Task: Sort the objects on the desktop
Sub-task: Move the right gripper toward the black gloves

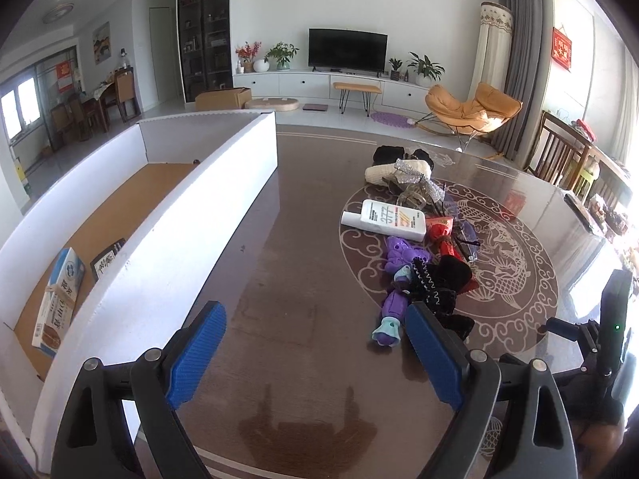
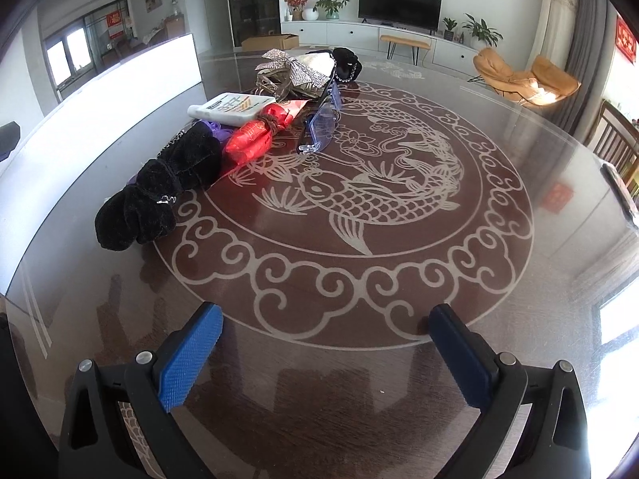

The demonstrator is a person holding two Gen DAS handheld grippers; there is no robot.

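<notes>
Clutter [image 1: 415, 235] lies heaped on the counter [image 1: 303, 207] right of the white box [image 1: 191, 215], while the left hand-held gripper [image 1: 315, 319] and right hand-held gripper [image 2: 325, 325] both gape empty near the pile.

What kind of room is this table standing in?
Most likely a home living room. A flat television sits on a long white cabinet with potted plants beside it, and an orange lounge chair stands near grey curtains.
</notes>
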